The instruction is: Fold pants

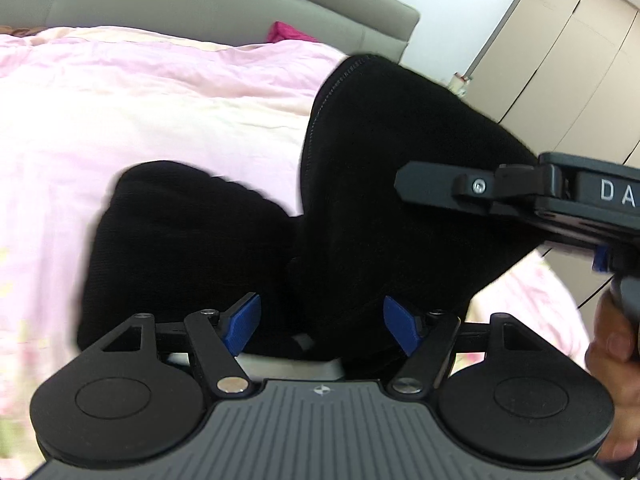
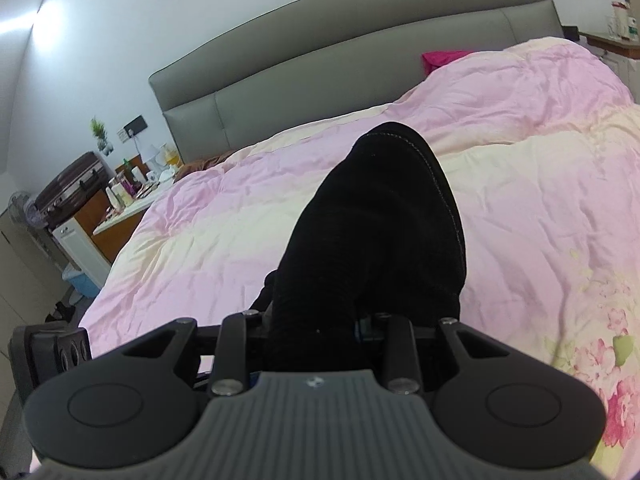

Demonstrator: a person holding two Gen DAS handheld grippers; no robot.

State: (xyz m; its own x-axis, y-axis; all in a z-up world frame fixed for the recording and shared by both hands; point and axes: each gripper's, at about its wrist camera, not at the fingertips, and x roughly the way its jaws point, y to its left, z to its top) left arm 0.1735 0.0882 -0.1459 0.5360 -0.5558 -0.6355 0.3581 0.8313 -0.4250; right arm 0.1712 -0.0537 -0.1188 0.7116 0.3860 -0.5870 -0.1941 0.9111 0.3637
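Two grippers have the black pants (image 1: 392, 184) lifted above the pink quilt (image 1: 160, 112) of the bed, so the garment hangs in the air in a bunched, doubled-over mass rather than lying flat. In the left wrist view the cloth falls in two lobes, a taller one with a stitched seam along its edge and a lower, blurred one to the left; none of it shows a clean crease. The left gripper (image 1: 322, 324) has its blue pads (image 1: 244, 322) standing well apart, with black cloth filling the gap between them, but whether the pads press on it I cannot tell. The right gripper (image 2: 320, 330) has its fingers drawn close together, and the pants rise straight out from between them, so it looks clamped on the fabric. That same gripper shows from the side in the left wrist view, its body reaching in over the cloth, with a person's hand (image 1: 612, 344) on its handle. By my reading the fold is at an early or middle stage: the pants are gathered and carried, yet laying them down, squaring the edges and making the remaining folds are all left. Beyond the quilt stand the grey headboard (image 2: 360, 52) and a magenta cloth (image 2: 440, 58).
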